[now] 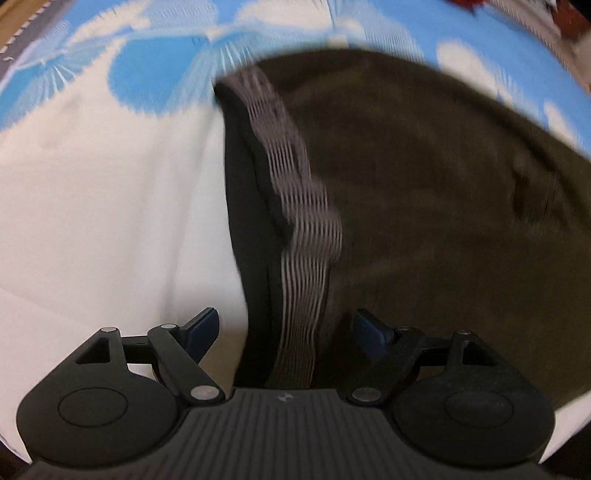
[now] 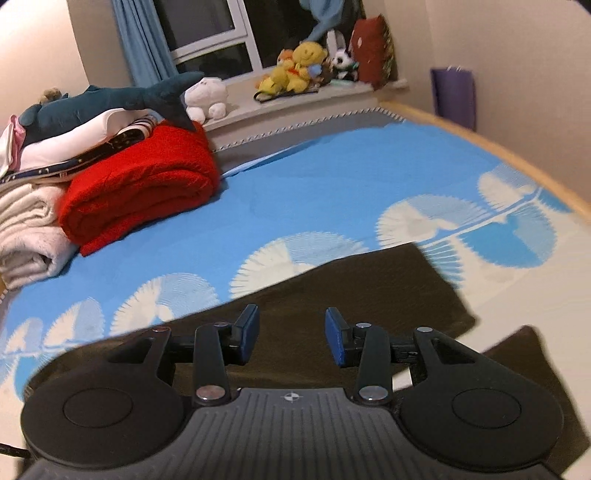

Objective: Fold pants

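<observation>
Both my left gripper (image 1: 285, 325) and right gripper (image 2: 291, 334) gaped empty over the pants (image 1: 424, 221), whose loose striped edge (image 1: 295, 229), lower centre, risked unfolding.

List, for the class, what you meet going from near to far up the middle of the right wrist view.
Right claw → dark pants → blue-and-white bedsheet → grey mattress edge with stitching → window ledge with stuffed toys → window.

Black claw (image 1: 286, 326) — blue pads (image 1: 205, 325)
</observation>
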`<state>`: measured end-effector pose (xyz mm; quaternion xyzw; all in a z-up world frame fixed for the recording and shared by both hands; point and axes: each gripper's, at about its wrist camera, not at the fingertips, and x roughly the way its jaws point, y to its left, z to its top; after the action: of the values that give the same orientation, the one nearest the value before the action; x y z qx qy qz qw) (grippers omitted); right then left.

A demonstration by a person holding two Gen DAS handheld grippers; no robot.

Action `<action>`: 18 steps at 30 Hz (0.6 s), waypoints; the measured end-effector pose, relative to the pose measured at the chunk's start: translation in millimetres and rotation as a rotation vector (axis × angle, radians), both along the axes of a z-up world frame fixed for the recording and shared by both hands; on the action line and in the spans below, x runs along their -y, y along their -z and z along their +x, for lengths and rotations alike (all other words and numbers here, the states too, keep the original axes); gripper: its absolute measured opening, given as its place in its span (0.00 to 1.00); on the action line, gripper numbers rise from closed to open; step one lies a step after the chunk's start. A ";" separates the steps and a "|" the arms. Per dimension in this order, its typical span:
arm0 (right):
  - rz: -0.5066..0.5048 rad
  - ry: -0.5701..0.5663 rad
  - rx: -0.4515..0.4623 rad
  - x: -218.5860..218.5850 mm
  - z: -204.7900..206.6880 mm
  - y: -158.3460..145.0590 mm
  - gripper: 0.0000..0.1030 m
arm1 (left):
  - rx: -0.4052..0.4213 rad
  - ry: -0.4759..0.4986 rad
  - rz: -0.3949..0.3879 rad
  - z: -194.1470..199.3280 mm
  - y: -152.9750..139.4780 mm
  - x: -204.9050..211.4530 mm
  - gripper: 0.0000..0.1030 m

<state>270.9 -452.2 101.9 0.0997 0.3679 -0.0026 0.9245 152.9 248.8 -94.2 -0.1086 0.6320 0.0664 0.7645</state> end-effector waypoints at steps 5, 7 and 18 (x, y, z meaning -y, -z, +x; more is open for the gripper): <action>0.017 0.056 -0.084 30.9 -29.7 19.3 0.40 | -0.013 0.046 0.020 -24.8 13.2 19.2 0.52; 0.098 0.110 -0.097 43.8 -33.8 23.2 0.40 | -0.006 0.073 0.089 -29.3 -0.7 28.2 0.37; 0.111 0.119 -0.140 47.7 -41.7 34.0 0.40 | -0.120 0.130 0.451 -85.9 -25.1 60.2 0.44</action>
<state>229.1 -499.9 67.9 0.1718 0.4246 -0.0442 0.8878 67.1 188.6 -69.0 0.1100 0.6511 0.1629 0.7331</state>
